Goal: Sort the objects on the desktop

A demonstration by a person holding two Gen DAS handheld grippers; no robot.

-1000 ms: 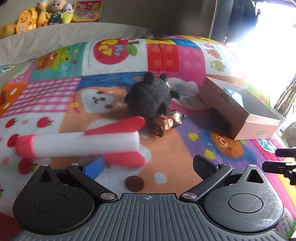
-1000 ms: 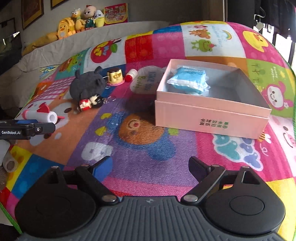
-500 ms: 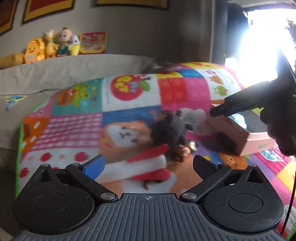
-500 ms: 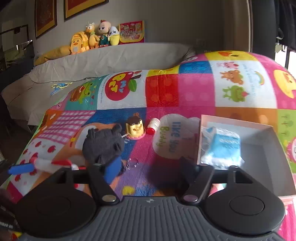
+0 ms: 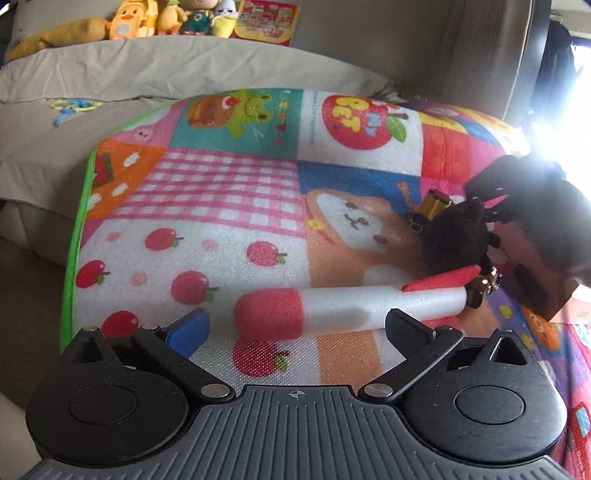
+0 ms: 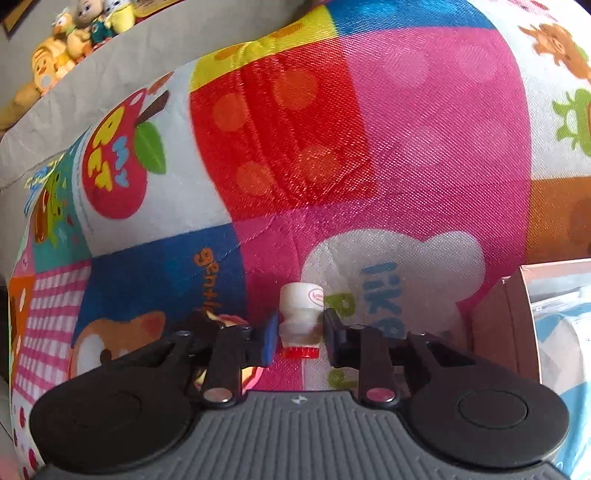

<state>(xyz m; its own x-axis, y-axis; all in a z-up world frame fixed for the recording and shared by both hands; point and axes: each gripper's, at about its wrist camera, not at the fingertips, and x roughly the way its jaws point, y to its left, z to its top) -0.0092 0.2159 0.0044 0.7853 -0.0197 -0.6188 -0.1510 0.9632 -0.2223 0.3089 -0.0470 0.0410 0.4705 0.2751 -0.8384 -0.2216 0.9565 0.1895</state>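
In the right wrist view my right gripper (image 6: pixel 298 334) is shut on a small white bottle with a red cap (image 6: pixel 300 318), cap toward the camera, low over the colourful mat (image 6: pixel 406 129). The pink box (image 6: pixel 517 306) with a blue packet inside stands at the right edge. In the left wrist view my left gripper (image 5: pixel 295 325) is open, its fingers either side of a white foam rocket with a red nose and red fins (image 5: pixel 347 306) lying on the mat. A black plush toy (image 5: pixel 454 236) lies past the rocket's tail.
A small figure keychain (image 5: pixel 484 286) lies by the rocket's fins and a gold-topped toy (image 5: pixel 436 205) behind the plush. A pudding-like toy (image 6: pixel 225 321) shows behind my right gripper's left finger. Plush toys (image 5: pixel 155 22) line the grey sofa back. The mat's green edge (image 5: pixel 74 240) is at left.
My right gripper has moved forward and down and closed on the small white bottle. My left gripper has come down over the foam rocket, still open.
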